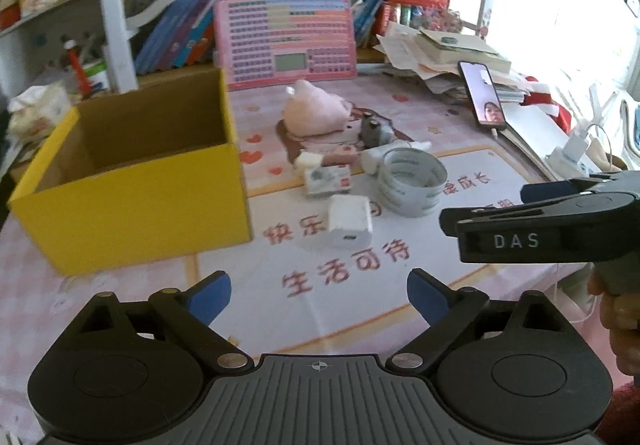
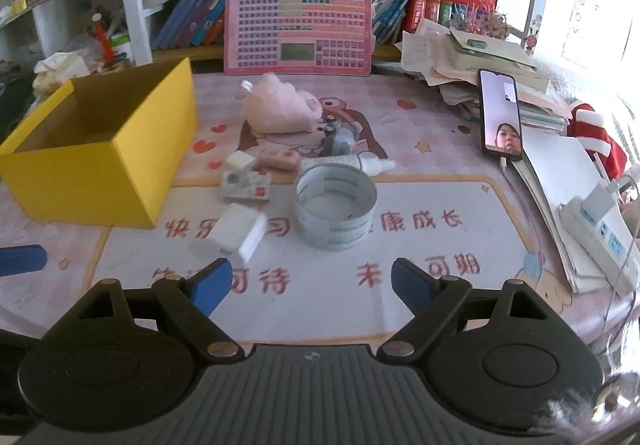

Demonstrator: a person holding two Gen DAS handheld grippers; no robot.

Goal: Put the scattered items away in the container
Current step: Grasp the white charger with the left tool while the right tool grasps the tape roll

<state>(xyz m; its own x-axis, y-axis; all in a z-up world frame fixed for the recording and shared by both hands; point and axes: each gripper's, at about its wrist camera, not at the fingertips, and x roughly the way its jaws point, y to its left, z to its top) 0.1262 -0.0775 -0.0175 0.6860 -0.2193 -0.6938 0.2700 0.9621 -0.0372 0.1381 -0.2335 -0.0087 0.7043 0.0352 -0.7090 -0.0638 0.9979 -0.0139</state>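
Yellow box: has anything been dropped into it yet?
No. In the left wrist view the yellow box shows only bare cardboard inside, while the white charger and tape roll lie on the mat.

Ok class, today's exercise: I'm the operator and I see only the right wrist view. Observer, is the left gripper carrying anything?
Observer: No. The left gripper has its jaws open with nothing between them, only bare mat below.
Operator: What lies straight ahead of it?
Observer: The white charger lies nearest ahead, slightly right of centre, with the yellow box off to its left.
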